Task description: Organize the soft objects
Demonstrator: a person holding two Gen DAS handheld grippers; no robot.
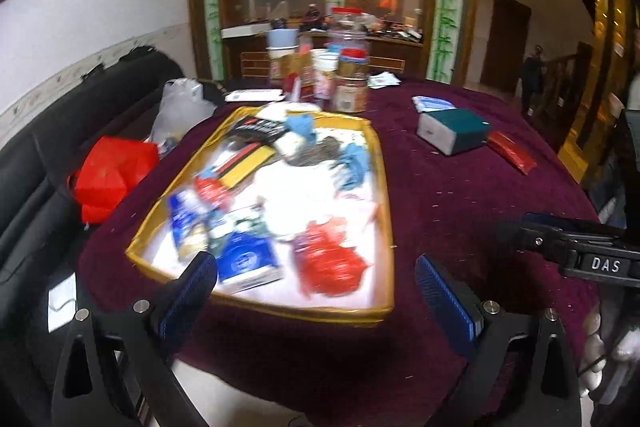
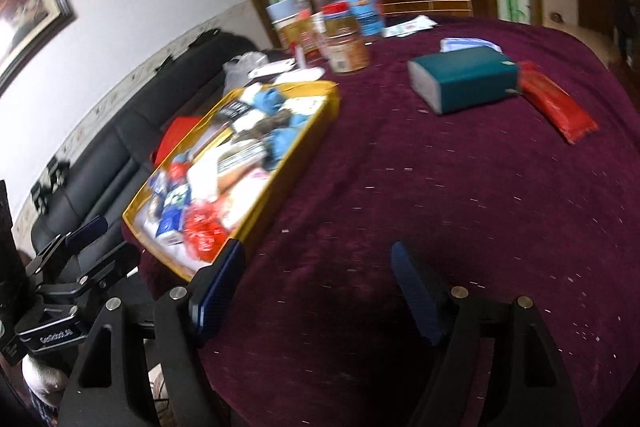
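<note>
A gold-rimmed tray point(image 1: 384, 311) sits on a maroon-clothed table point(image 1: 460, 195), filled with small soft items: red crinkled packs point(image 1: 332, 259), a blue packet point(image 1: 248, 259), blue gloves point(image 1: 352, 163). My left gripper point(image 1: 316, 291) is open and empty, hovering over the tray's near edge. My right gripper point(image 2: 316, 291) is open and empty above the bare cloth, right of the tray point(image 2: 280, 179). A teal box point(image 2: 464, 79) and a red pack point(image 2: 560, 107) lie farther back on the table. The right gripper's body also shows in the left wrist view point(image 1: 580, 247).
Jars and cups point(image 1: 344, 75) stand at the table's far side. A black sofa point(image 1: 60, 131) with a red bag point(image 1: 108, 179) and a clear plastic bag point(image 1: 180, 111) is at the left. A blue-white pack point(image 1: 434, 103) lies beyond the teal box.
</note>
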